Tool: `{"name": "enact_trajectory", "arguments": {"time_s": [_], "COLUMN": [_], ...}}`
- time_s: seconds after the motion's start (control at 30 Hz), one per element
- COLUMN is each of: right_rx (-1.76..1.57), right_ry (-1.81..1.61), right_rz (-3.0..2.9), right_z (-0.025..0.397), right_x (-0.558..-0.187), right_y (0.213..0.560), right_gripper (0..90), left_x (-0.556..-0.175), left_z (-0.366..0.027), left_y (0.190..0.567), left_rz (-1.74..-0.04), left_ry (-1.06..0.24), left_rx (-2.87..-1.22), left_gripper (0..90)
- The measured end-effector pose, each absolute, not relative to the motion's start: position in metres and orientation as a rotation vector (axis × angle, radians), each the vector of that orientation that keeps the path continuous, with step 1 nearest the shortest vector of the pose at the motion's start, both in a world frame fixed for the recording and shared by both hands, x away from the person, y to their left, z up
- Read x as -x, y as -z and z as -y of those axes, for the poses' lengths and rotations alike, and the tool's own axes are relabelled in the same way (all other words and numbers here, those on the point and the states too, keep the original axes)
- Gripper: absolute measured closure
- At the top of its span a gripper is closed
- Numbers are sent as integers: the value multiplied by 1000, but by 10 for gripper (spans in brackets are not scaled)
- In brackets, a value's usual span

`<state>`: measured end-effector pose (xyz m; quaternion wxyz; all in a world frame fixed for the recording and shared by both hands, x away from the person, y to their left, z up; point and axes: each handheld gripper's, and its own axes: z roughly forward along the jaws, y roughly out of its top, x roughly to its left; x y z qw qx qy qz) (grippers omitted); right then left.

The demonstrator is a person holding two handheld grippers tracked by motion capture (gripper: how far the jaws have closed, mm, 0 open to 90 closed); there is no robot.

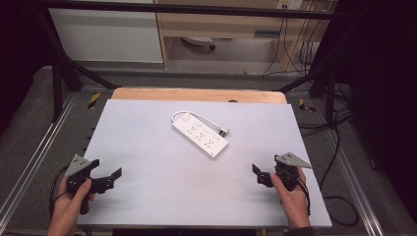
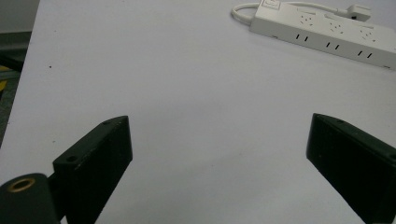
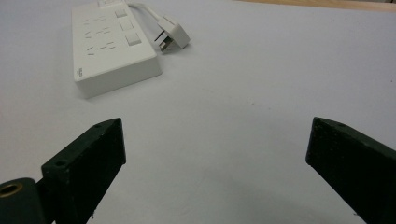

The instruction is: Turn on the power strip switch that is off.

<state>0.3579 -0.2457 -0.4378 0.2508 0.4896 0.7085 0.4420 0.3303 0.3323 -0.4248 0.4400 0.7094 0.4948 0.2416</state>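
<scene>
A white power strip (image 1: 199, 133) lies slantwise in the middle of the white tabletop (image 1: 157, 191), its short cord looped round to a white plug (image 1: 223, 131) beside it. My left gripper (image 1: 105, 168) is held near the front left corner, open, nothing between its fingers. My right gripper (image 1: 261, 173) is held near the front right, also open and empty. In the left gripper view the gripper (image 2: 219, 140) faces bare table, with the strip (image 2: 327, 35) far off at upper right. In the right gripper view the gripper (image 3: 217, 144) has the strip (image 3: 112, 44) and plug (image 3: 173, 33) ahead at upper left.
A wooden edge (image 1: 196, 94) runs behind the white top. Black frame bars (image 1: 59, 83) stand at the back corners. Cables (image 1: 339, 147) trail on the floor to the right. A shelf unit (image 1: 221, 29) stands beyond the table.
</scene>
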Motion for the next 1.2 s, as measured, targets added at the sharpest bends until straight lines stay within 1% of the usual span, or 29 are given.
{"name": "enact_trajectory", "arguments": {"time_s": [0.3, 0.43, 0.57, 1.0, 1.2], "right_rx": [-1362, -1359, -1364, -1292, -1352], "right_ry": [-1216, -1227, -1277, -1267, -1240], "right_rz": [-1932, -1936, -1949, -2006, -1988], "right_z": [248, 247, 248, 237, 233], "right_x": [-359, -358, -355, -354, -353], "right_y": [438, 436, 433, 430, 429], "right_gripper": [49, 51, 42, 45, 54], "left_x": [-331, -330, -328, -330, -333], "left_z": [-335, -337, -338, -338, -338], "left_y": [427, 427, 426, 425, 424], "left_rz": [-1254, -1282, -1274, -1257, -1266], "left_ry": [-561, -579, -564, -551, -554], "left_rx": [-1776, -1774, -1772, -1760, -1754], "left_gripper": [70, 71, 70, 70, 74]}}
